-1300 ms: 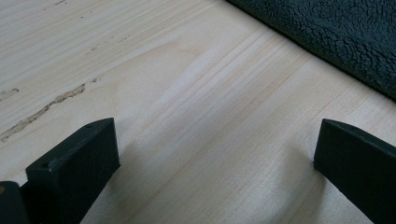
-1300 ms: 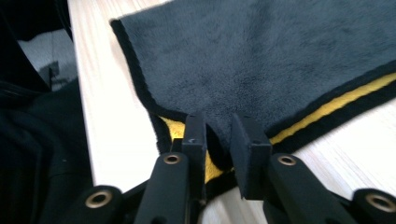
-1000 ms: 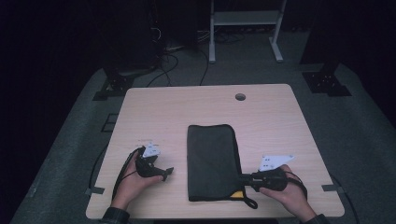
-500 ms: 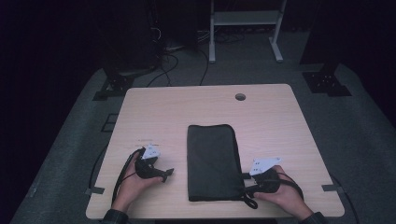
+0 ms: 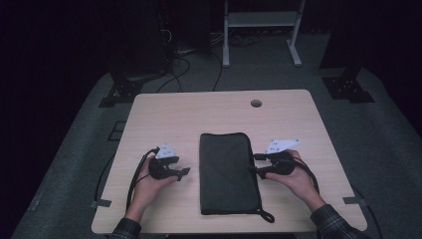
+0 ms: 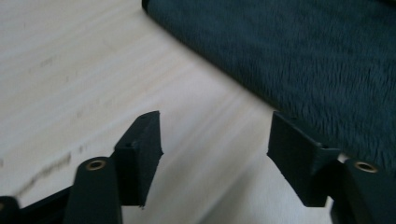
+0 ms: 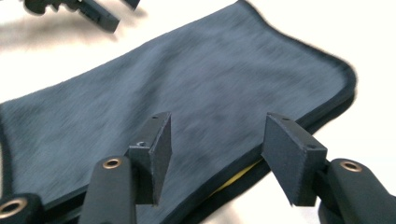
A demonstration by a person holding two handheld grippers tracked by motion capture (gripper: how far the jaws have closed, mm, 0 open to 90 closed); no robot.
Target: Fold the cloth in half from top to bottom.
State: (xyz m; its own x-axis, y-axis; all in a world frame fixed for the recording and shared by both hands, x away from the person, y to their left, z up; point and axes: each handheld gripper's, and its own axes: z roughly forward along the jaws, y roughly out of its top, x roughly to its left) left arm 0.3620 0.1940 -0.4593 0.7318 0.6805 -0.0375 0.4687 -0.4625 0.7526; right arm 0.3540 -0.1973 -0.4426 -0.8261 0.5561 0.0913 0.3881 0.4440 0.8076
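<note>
A dark folded cloth (image 5: 228, 174) lies flat on the table (image 5: 199, 112) between the left gripper (image 5: 185, 172), jaws parted around bare wood after just closing somewhat, and the right gripper (image 5: 253, 163), jaws just widened and empty over its edge, where a yellow sliver (image 7: 239, 176) peeks out, mostly hidden.

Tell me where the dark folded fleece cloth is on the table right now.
In the high view, the dark folded fleece cloth lies flat at the near middle of the light wooden table, between the left gripper and the right gripper.
</note>
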